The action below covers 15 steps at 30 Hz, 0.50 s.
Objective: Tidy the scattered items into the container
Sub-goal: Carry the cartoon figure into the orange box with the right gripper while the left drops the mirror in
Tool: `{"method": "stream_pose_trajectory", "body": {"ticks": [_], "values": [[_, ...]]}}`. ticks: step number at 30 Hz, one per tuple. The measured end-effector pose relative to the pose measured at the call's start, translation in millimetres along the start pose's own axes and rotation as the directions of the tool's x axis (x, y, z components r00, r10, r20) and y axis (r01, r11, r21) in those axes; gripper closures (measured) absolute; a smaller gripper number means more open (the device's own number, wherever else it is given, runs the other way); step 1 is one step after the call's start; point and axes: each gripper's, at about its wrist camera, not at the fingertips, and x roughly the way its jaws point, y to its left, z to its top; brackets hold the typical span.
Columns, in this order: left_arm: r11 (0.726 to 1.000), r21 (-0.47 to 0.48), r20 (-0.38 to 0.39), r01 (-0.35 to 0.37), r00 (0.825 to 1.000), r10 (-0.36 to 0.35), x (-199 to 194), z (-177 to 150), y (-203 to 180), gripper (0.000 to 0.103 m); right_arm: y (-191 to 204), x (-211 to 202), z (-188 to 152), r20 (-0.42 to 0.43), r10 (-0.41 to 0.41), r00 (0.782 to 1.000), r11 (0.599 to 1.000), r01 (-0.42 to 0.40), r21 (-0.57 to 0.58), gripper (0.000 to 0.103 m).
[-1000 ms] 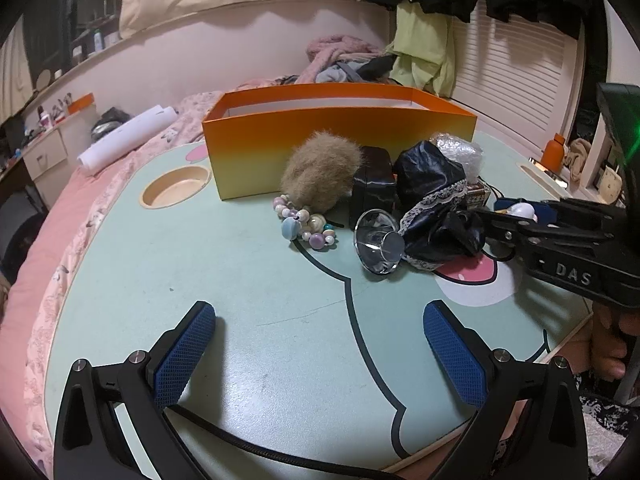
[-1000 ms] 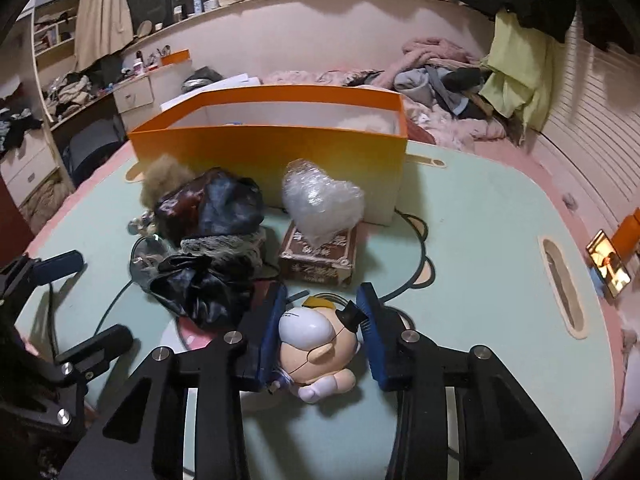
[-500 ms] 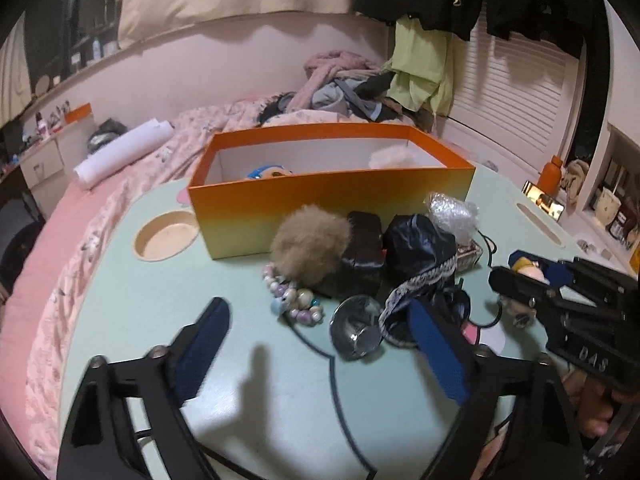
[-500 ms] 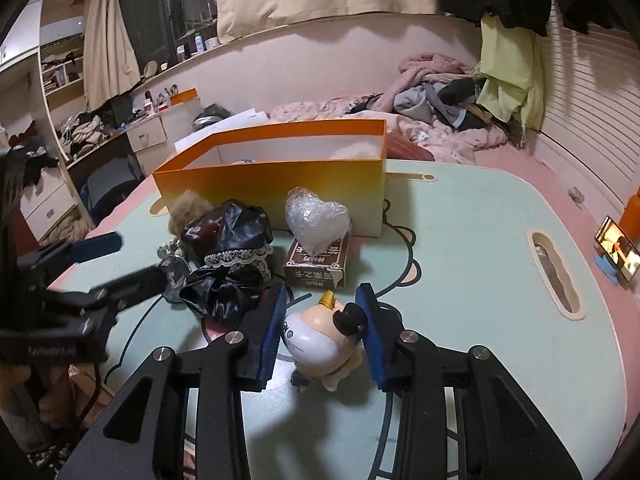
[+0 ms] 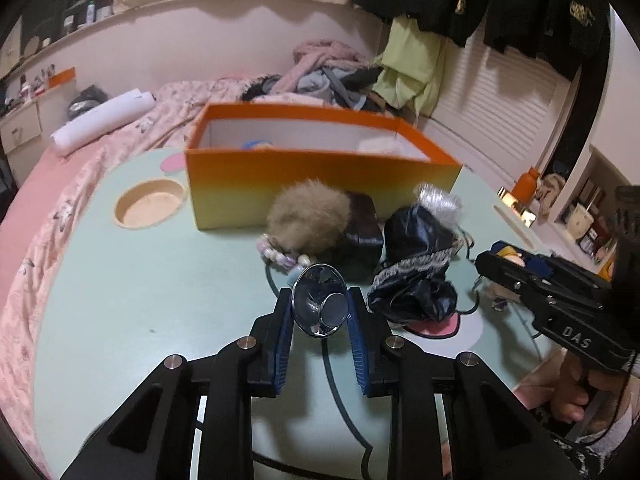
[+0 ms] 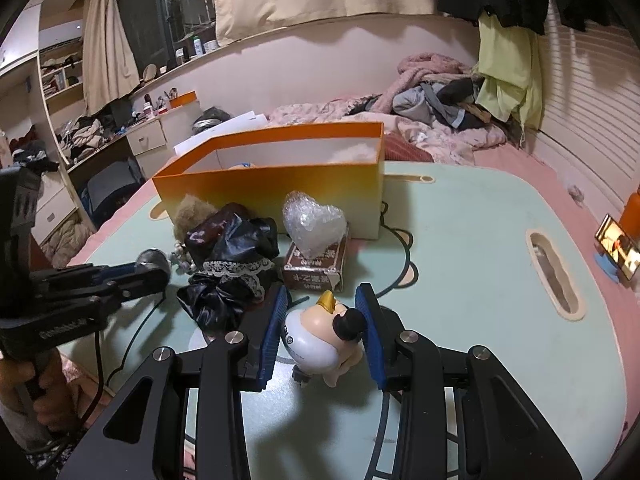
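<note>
An orange box (image 5: 320, 184) stands open at the back of the mint-green table (image 5: 140, 288), with a few things inside. My left gripper (image 5: 320, 296) is closing its jaws, and both blue pads press on a shiny silver metal cup (image 5: 316, 308). A beige fur pompom (image 5: 308, 212), a bead bracelet (image 5: 280, 254) and a black lace-trimmed bag (image 5: 416, 272) lie just beyond it. My right gripper (image 6: 323, 294) is shut on a white and peach toy figurine (image 6: 316, 340), held near the table's front. A bubble-wrap heart (image 6: 314, 226) rests on a brown box (image 6: 316, 268).
A round recess (image 5: 148, 204) sits in the table left of the orange box, and a long slot (image 6: 554, 276) on the right. A phone (image 6: 618, 250) stands at the right edge. Pink bedding and piled clothes lie behind. A black cable trails over the front edge.
My left gripper moved in toward the silver cup and its wide jaws closed onto it. The right gripper kept its hold on the figurine and lifted it slightly.
</note>
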Motion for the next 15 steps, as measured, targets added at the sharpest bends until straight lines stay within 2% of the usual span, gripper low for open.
{"method": "stream_pose_trajectory", "body": {"ticks": [6, 9, 13, 15], "values": [[1.000, 0.008, 0.102, -0.026, 0.994, 0.025, -31, 39, 7, 0.078, 2, -9, 17, 0.038, 0.028, 0.999, 1.000, -0.028, -0.004, 0.065], [0.999, 0.037, 0.131, -0.038, 0.991, 0.033, -34, 66, 7, 0.078, 4, -11, 40, 0.068, 0.039, 0.997, 0.999, -0.038, -0.012, 0.065], [0.998, 0.040, 0.143, -0.055, 0.988, 0.049, -18, 107, 12, 0.078, 12, -9, 83, 0.118, 0.043, 0.992, 0.997, -0.035, -0.062, 0.065], [0.999, 0.015, 0.120, -0.028, 0.992, 0.026, -2, 125, 18, 0.078, 16, 0, 108, 0.118, 0.037, 0.992, 0.996, -0.028, -0.082, 0.065]]}}
